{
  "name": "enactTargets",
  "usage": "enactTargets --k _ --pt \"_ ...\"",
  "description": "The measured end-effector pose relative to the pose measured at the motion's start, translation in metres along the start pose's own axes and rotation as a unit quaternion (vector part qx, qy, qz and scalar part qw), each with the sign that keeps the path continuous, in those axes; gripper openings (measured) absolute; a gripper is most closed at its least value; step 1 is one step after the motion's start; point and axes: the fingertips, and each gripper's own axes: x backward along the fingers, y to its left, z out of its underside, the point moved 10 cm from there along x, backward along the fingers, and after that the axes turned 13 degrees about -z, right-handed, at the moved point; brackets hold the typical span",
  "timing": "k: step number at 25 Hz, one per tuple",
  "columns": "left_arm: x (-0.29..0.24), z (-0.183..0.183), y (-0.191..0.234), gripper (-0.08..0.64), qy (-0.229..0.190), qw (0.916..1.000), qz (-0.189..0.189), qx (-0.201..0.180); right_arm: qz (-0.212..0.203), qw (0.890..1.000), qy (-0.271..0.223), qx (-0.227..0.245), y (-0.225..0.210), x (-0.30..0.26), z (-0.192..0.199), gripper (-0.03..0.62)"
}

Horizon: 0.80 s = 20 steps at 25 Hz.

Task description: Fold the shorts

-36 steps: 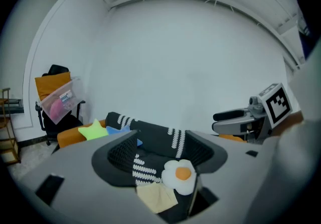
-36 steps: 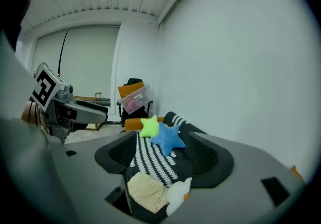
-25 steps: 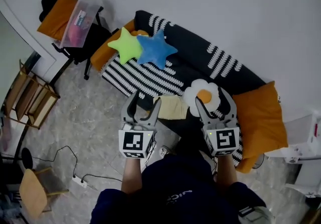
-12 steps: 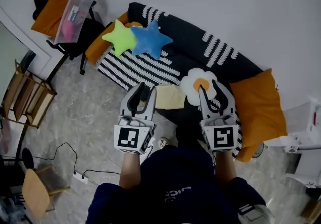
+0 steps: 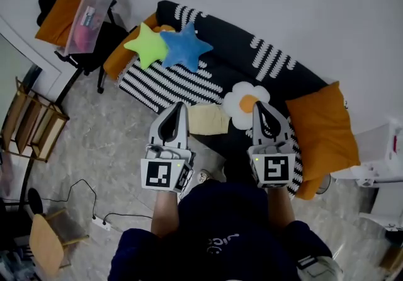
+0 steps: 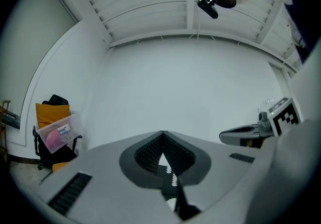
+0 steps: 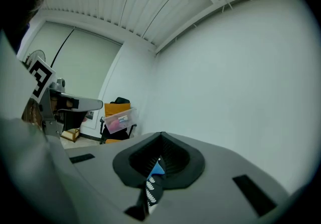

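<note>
Holding both grippers out over the sofa's (image 5: 242, 53) front edge here. The left gripper (image 5: 179, 107) and right gripper (image 5: 259, 107) have both just snapped their jaws closed, pad to pad, with nothing between them. The pale yellow shorts (image 5: 208, 120) lie flat near the sofa's front edge, between the two grippers and just beside a flower cushion (image 5: 247, 103). Green and blue star cushions (image 5: 165, 47) sit toward the left end.
</note>
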Motion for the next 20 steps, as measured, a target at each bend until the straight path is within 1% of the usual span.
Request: enactTargets --k 2,4,7,11,20 --pt "-0.003 0.003 -0.003 0.002 0.003 0.9998 0.004 0.018 0.005 1.000 -0.013 0.000 -0.003 0.001 0.000 0.008" --pt "-0.006 0.007 -0.006 0.002 0.005 0.9998 0.003 0.019 0.007 1.000 -0.024 0.006 -0.009 0.002 0.001 0.008" --pt "-0.010 0.011 -0.011 0.002 0.002 1.0000 0.005 0.002 0.006 1.000 -0.020 0.014 -0.016 0.003 0.005 0.008" --pt "-0.018 0.011 -0.015 0.002 0.002 0.9998 -0.005 -0.020 0.001 1.000 -0.022 0.021 -0.025 -0.003 0.006 0.008" --pt "-0.032 0.015 -0.020 0.002 0.006 0.9983 -0.029 -0.050 -0.014 0.999 -0.019 0.039 -0.042 -0.015 0.009 0.008"
